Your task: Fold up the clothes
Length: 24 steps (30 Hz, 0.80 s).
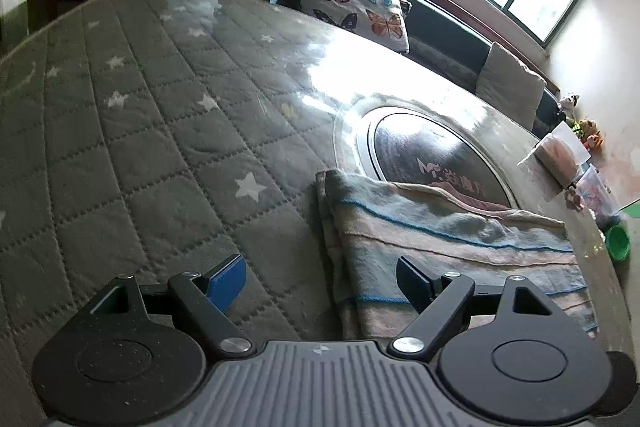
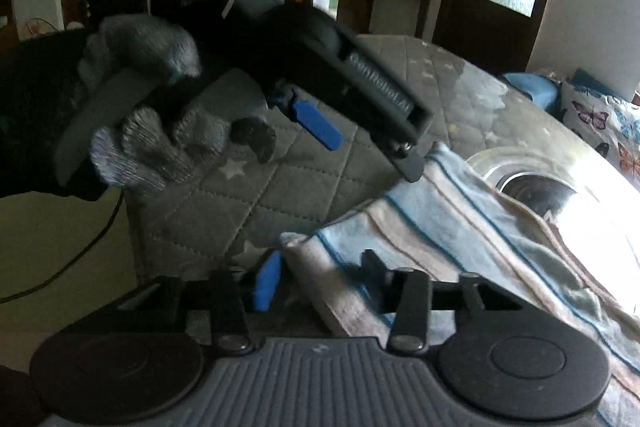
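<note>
We see a folded striped cloth (image 1: 452,251) lying on a grey quilted cover with white stars (image 1: 132,131), which is spread over the table. The cloth's far edge overlaps the rim of a round glass turntable (image 1: 432,151) in the middle of the surface. Our left gripper (image 1: 320,283) hangs above the cloth's left edge with its fingers spread wide and nothing between them; one finger is over the bare cover, the other over the cloth. From the right wrist view, our right gripper (image 2: 320,275) sits at the cloth's near corner (image 2: 304,247), fingers apart on either side of the folded edge; whether they touch the fabric we cannot tell, as that part is blurred. A hand in a grey knitted glove (image 2: 160,131) holds the left gripper's handle. A butterfly-print cushion (image 1: 352,7) lies beyond the far edge.
</note>
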### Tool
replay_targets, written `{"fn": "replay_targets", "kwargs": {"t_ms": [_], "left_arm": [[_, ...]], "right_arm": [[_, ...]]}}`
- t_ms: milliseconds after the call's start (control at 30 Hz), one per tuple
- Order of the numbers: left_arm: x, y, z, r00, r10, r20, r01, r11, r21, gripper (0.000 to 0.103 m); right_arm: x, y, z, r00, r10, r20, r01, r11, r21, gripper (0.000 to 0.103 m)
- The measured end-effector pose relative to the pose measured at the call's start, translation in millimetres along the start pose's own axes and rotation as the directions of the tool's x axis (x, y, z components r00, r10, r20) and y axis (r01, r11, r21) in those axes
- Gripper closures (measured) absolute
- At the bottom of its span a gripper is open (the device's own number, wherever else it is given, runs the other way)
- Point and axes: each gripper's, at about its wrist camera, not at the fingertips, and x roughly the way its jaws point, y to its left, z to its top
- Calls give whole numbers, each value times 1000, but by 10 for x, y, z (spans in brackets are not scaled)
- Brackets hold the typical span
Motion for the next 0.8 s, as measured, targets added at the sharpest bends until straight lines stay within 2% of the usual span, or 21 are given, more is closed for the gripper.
{"fn": "replay_targets", "kwargs": {"t_ms": [100,300,433,533,600,667,733,800], "left_arm": [[-1,-1,-21,1000,-16,-13,16,1000,-18,19],[18,-16,-23,998,-55,-31,53,996,-73,26],[85,-47,-19,992,-110,-55,103,987,-121,33],[140,-71,-18,985,-155,-71,143,977,-158,44],[177,-88,-17,979,-185,-81,168,969,-183,60],[212,-114,-26,975,-204,-86,185,964,-192,83],[219,-126,-35,974,-210,-85,190,962,-196,89],[201,-121,-37,974,-213,-77,194,960,-204,91]], "right_arm": [[-48,-22,16,1000,8,13,-8,1000,25,94],[-277,-212,85,997,40,69,-49,989,138,98],[-417,-316,123,993,50,110,-71,977,200,98],[-476,-358,138,990,49,132,-77,972,222,99],[-507,-364,122,989,50,139,-81,971,226,99],[-499,-376,113,989,53,141,-85,969,231,99],[-494,-388,95,989,56,139,-87,968,235,98],[-513,-429,59,988,57,144,-92,964,248,95]]}}
